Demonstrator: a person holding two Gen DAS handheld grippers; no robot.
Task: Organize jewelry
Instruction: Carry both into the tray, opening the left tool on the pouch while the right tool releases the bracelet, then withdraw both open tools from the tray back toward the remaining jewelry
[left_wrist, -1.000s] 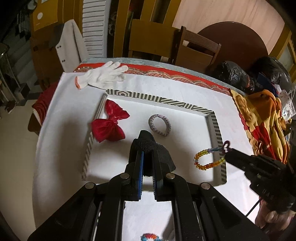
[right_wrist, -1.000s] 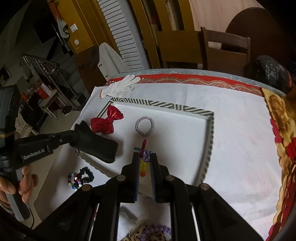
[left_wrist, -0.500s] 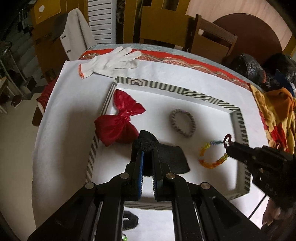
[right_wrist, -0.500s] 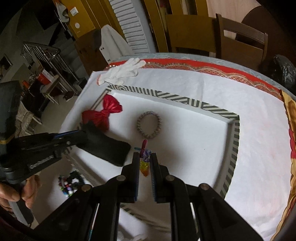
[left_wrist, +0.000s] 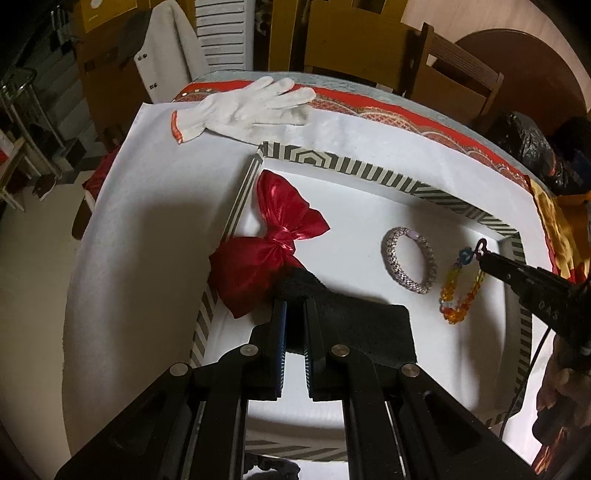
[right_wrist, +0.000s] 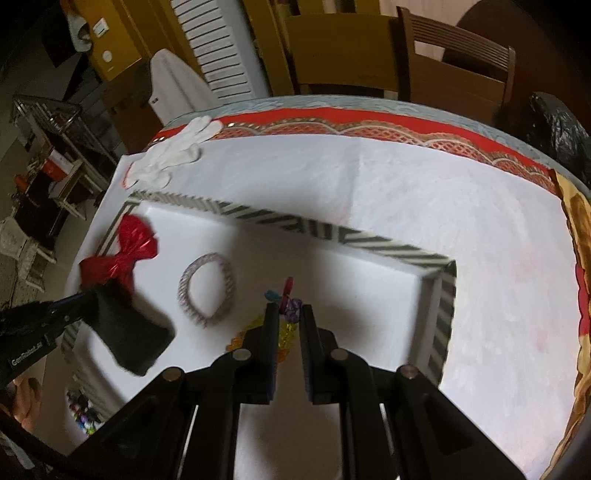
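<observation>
We hold a black cloth pad (left_wrist: 354, 325) clamped in our left claw (left_wrist: 294, 306) and the amber bead bracelet (left_wrist: 458, 291) in our right claw (right_wrist: 286, 314), both hanging over the striped-rimmed tray (left_wrist: 369, 173), the bracelet nearer its right edge.

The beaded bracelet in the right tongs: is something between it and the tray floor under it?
Nothing visible. The beaded bracelet hangs over bare white tray floor, apart from the lilac bracelet beside it.
</observation>
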